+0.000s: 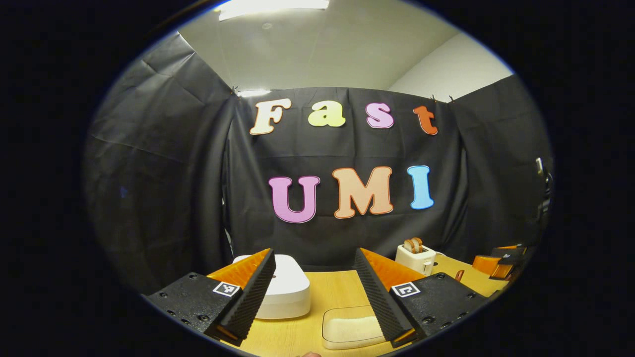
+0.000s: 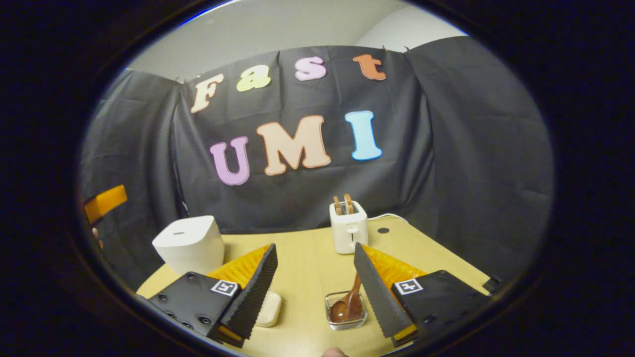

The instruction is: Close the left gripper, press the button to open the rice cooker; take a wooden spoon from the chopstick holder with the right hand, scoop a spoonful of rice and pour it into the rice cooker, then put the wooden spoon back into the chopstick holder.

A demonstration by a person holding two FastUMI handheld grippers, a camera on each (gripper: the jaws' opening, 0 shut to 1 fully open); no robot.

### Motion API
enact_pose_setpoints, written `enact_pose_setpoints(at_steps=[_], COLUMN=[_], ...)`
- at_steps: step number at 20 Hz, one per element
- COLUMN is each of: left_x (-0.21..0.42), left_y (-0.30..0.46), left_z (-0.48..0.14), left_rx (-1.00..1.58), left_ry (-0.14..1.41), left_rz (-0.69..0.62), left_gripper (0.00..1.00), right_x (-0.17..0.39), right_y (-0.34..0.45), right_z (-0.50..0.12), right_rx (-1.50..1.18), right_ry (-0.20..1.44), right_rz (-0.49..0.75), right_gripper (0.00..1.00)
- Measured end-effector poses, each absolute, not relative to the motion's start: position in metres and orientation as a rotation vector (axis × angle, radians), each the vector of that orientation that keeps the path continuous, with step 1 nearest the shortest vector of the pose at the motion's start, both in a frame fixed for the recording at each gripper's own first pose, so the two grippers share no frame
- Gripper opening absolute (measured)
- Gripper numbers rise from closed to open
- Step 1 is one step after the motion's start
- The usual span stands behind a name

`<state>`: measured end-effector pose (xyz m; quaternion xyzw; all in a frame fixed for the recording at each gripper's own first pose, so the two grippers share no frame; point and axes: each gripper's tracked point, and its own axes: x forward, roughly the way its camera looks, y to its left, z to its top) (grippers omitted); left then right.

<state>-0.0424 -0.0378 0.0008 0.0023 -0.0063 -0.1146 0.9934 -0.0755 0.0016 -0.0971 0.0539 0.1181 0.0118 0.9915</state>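
Smooth matt white plastic rice cooker [image 1: 287, 290], glossy brown wooden spoon [image 2: 349, 302], pale wood-look table [image 2: 307, 267].

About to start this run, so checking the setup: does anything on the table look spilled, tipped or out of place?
Nothing stands out. The rice cooker sits upright with its lid shut, the rice container shows no spill, the wooden spoon stands in its holder, and the toaster is upright on the table.
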Motion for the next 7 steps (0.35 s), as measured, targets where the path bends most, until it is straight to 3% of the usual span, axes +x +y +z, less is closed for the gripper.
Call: enact_pose_setpoints(at_steps=[7], left_x=[-0.045], left_y=[-0.052], left_z=[-0.007], left_rx=[-0.029], left_ry=[0.006], left_rz=[-0.266], left_gripper=[0.97], right_x=[-0.081], right_y=[0.01], right_z=[-0.061], right_rx=[0.125], right_ry=[0.168], right_rz=[0.041], right_gripper=[0.99])
